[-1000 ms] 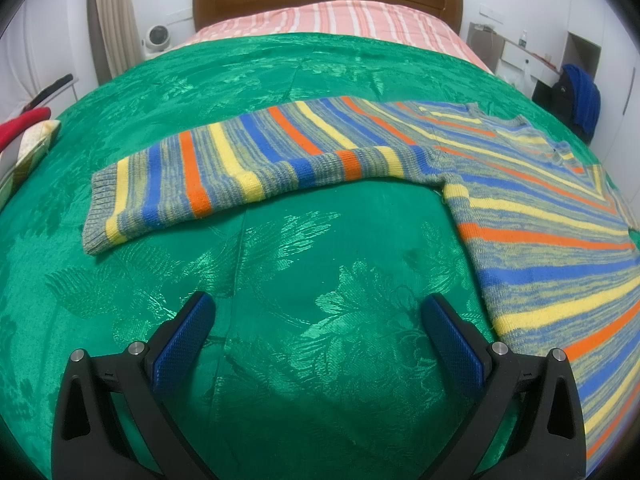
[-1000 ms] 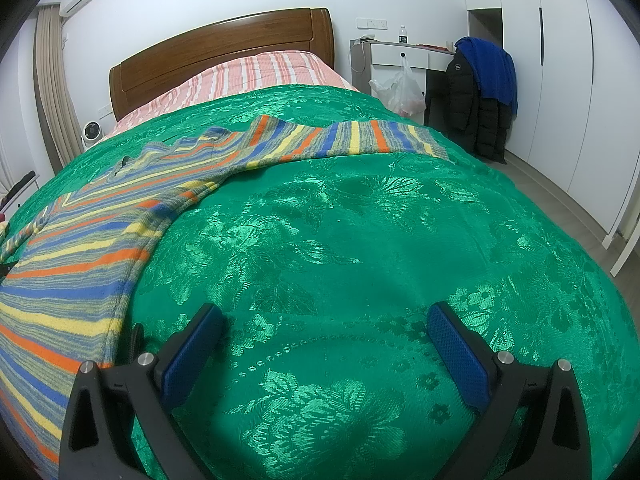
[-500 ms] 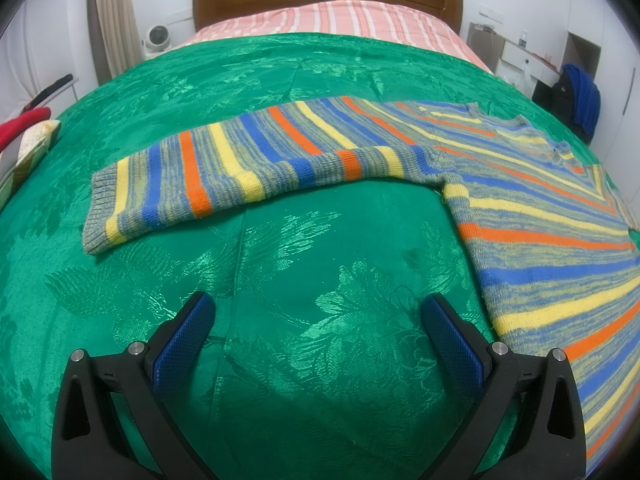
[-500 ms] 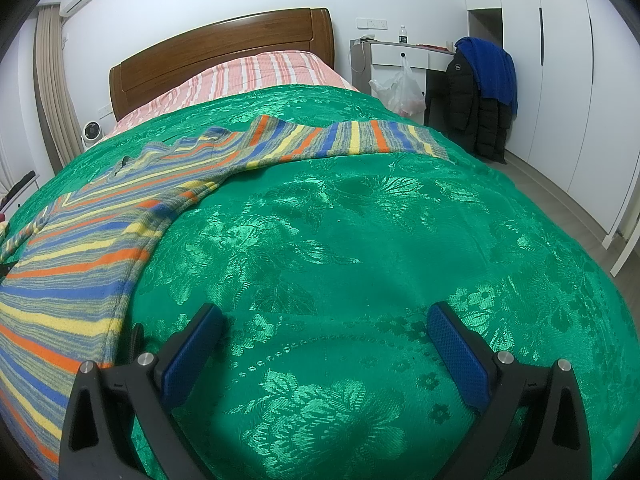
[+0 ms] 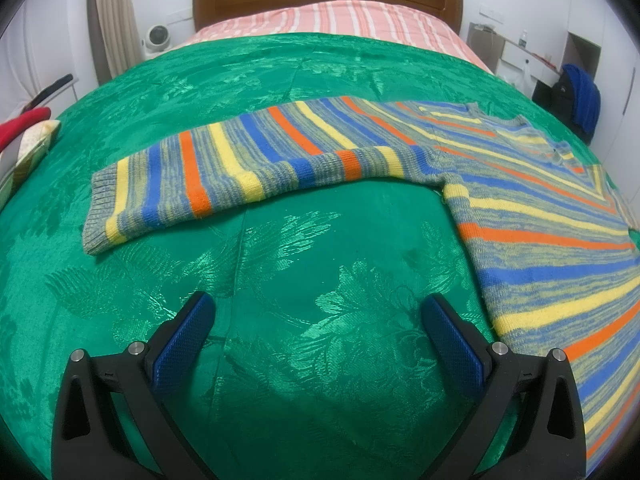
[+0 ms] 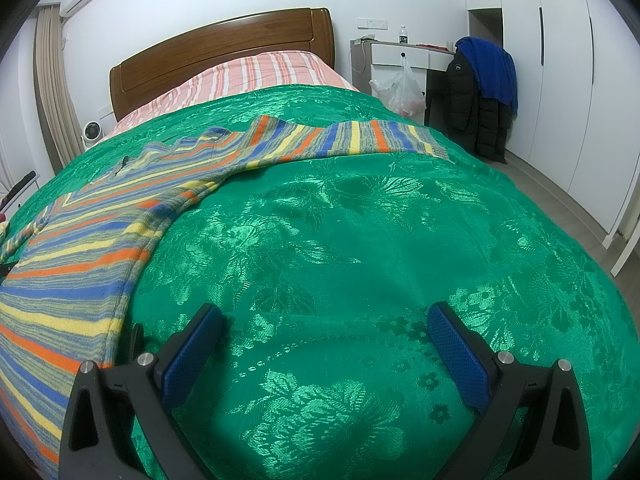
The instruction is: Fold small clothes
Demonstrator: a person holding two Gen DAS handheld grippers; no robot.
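While both grippers, left [image 5: 318, 334] and right [image 6: 326, 344], hover spread and empty, the sweater [image 5: 520, 216] lies flat on the bedspread [image 5: 320, 260] between them, sleeves stretched sideways, the left sleeve's cuff [image 5: 100, 212] nearer the left gripper.

Black hand-held gripper [image 5: 318, 310], blue pads [image 5: 182, 342]

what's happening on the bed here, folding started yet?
Not yet. A striped sweater lies spread flat on the green bedspread, both sleeves stretched out to the sides. A person holds a claw in each hand: the left claw is open over bare bedspread just short of the left sleeve, and the right claw is open over bare bedspread beside the sweater's body, well short of the right sleeve. Neither grips any fabric.
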